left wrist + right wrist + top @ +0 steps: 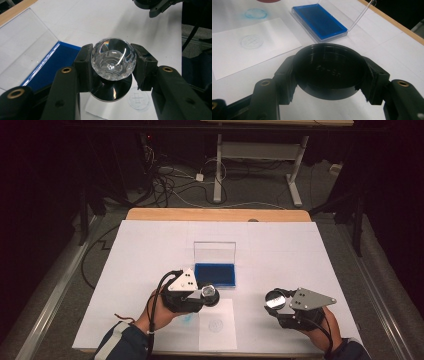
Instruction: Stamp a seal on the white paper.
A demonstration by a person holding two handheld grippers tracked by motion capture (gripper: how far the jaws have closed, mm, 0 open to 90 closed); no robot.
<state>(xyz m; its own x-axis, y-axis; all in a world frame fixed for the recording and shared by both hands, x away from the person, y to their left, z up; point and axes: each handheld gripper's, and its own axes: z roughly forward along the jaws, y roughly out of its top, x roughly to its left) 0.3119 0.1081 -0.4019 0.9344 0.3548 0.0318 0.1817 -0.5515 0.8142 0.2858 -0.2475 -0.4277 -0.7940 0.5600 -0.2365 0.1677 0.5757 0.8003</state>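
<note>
The left gripper (pixel 204 295) was clamped tight, jaws level. The right gripper (pixel 278 306) was clamped likewise, jaws pointing leftward.

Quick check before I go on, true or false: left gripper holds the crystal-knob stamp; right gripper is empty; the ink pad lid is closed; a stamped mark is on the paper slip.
1. The left gripper is shut on the crystal-knob stamp. True.
2. The right gripper is empty. False: it is shut on a round black cap.
3. The blue ink pad has its lid closed. False: the clear lid stands open.
4. The paper slip bears a round stamped mark. True.
</note>
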